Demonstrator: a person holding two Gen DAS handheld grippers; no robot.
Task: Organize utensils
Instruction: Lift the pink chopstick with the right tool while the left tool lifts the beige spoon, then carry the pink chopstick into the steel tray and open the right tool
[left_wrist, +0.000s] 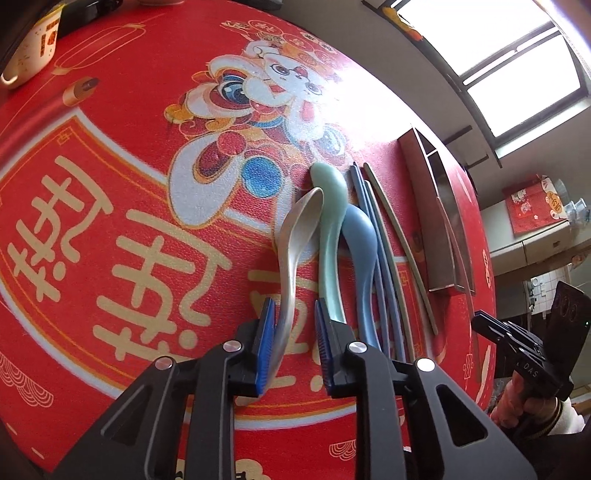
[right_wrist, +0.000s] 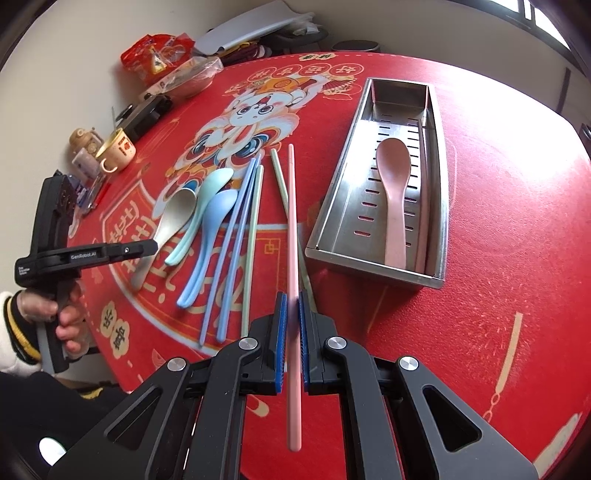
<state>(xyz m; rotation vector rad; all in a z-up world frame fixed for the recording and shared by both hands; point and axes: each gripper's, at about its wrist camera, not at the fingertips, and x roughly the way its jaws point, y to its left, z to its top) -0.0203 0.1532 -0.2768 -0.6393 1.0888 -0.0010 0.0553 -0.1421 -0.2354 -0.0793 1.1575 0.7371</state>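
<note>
My right gripper (right_wrist: 291, 314) is shut on a pink chopstick (right_wrist: 293, 229) and holds it above the red mat, left of the steel tray (right_wrist: 332, 206). The tray holds a pink spoon (right_wrist: 393, 184) and a pink chopstick along its right wall. My left gripper (left_wrist: 295, 332) is open around the handle of a beige spoon (left_wrist: 291, 251) that lies on the mat. Beside it lie a green spoon (left_wrist: 328, 229), a blue spoon (left_wrist: 360, 251), blue chopsticks (left_wrist: 380, 251) and green chopsticks (right_wrist: 253, 229).
A round table carries the red printed mat (right_wrist: 480, 295). At its far left edge stand a cream mug (right_wrist: 114, 151), small bottles, a black box (right_wrist: 147, 114) and snack bags (right_wrist: 159, 55). The table edge runs close along the left.
</note>
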